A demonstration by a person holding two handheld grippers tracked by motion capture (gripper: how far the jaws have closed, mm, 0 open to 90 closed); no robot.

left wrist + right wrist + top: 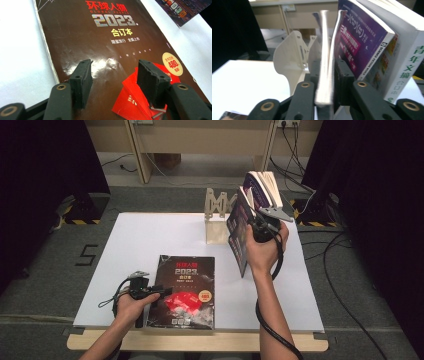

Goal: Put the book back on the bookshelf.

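The right gripper pinches a thin dark-covered magazine upright at the far right, beside the wooden book rack. The left gripper, jaws spread, rests on the glossy brown book lying near left.

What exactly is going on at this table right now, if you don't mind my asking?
A person is shelving books with two hand-held grippers. The right gripper is clamped on a thin magazine, holding it upright beside the books already leaning in the wooden book stand. The left gripper is open, hovering over a dark magazine that lies flat on the white table, apparently next in line.
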